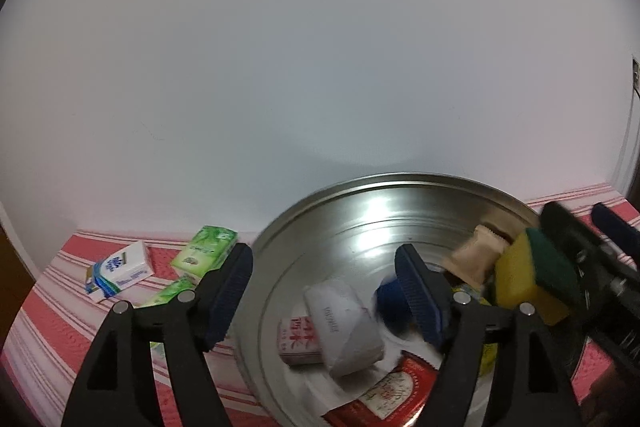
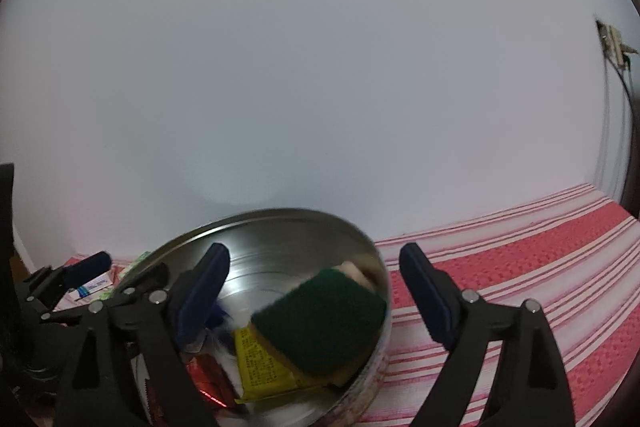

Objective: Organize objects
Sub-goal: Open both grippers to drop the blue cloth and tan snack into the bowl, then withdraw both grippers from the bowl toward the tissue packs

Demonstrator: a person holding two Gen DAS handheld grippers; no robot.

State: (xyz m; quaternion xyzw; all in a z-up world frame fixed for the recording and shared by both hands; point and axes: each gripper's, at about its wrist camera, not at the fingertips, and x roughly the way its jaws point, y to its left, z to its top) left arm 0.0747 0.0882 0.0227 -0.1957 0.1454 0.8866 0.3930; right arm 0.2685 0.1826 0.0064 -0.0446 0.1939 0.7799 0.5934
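A plain white wall (image 1: 320, 67) fills the upper part of both wrist views. Below it lies the desk, covered by a red cloth with white stripes (image 2: 520, 287); the right wrist view shows a wide bare stretch of that cloth from 3 to 5 o'clock, which the left wrist view hardly shows.

A large round stainless-steel bowl (image 1: 360, 227) stands on the cloth. In the left wrist view it holds a white wrapped packet (image 1: 344, 327), a small pink-and-white carton (image 1: 298, 341) under that packet's left end, a red printed packet (image 1: 384, 395) at 6 o'clock, a blue object (image 1: 390, 301) that is too blurred to name, a beige sachet (image 1: 478, 251) and a yellow sponge with a dark green scouring face (image 1: 532, 283) at 3 o'clock. The right wrist view adds a yellow printed packet (image 2: 260, 363) beneath the sponge.

Only the left wrist view clearly shows the things outside the bowl at 9 o'clock: a white-and-blue tissue pack (image 1: 120, 269) and two green tissue packs (image 1: 204, 249).

The left gripper (image 1: 324, 297) is spread apart over the bowl's left rim, pressing on nothing. The right gripper (image 2: 314, 297) also stands wide; the sponge lies between its fingers, blurred, untouched by the pads.
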